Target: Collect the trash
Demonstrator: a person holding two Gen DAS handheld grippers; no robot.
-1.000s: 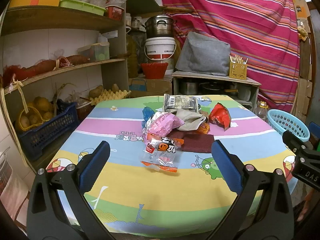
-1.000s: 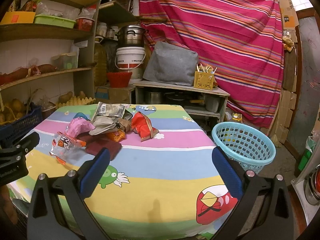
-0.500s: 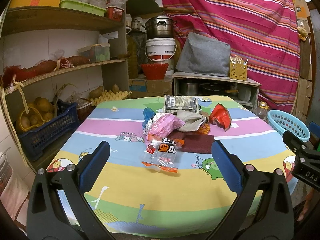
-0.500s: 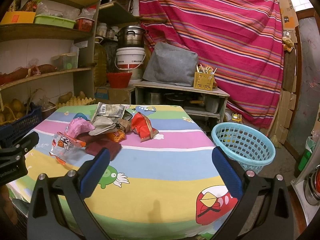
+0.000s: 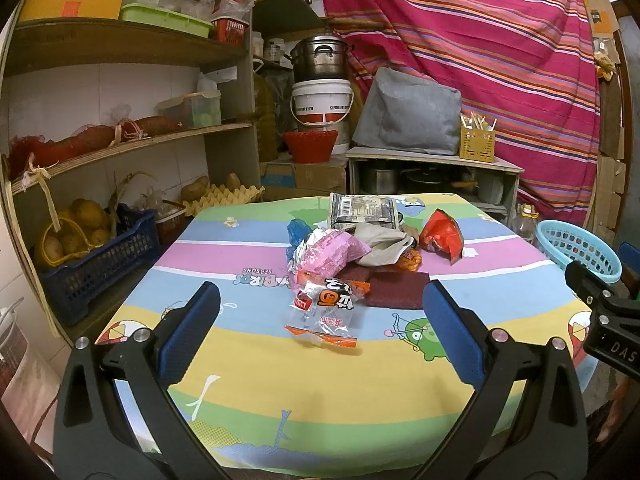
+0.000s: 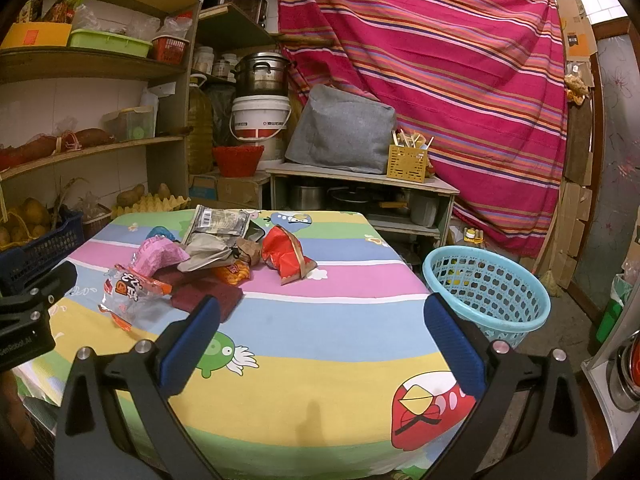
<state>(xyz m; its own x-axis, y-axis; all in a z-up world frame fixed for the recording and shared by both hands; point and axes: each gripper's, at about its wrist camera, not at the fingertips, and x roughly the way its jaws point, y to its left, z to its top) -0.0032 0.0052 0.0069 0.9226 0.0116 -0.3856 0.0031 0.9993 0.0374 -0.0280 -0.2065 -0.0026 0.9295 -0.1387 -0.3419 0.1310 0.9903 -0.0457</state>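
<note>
Left wrist view: sits behind left hand-held gripper (image 5: 320,328), low over near edge of worktop (image 5: 248,364), faces wrapper pile (image 5: 352,256) head-on, shelves (image 5: 120,148) at left, pile fairly near.

Right wrist view: sits behind right hand-held gripper (image 6: 320,332), further right along same edge, faces worktop (image 6: 320,320) right half; wrapper pile (image 6: 216,256) off to left, blue basket (image 6: 486,292) near at right.

Shared: worktop, wrapper pile, basket (image 5: 576,250), striped curtain (image 5: 480,60), shelves. Each view catches other gripper at frame edge.

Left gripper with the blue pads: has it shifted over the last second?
No. In the left wrist view the left gripper frames the clear orange-printed snack wrapper and the striped cartoon tablecloth exactly as before; jaws wide open.
</note>
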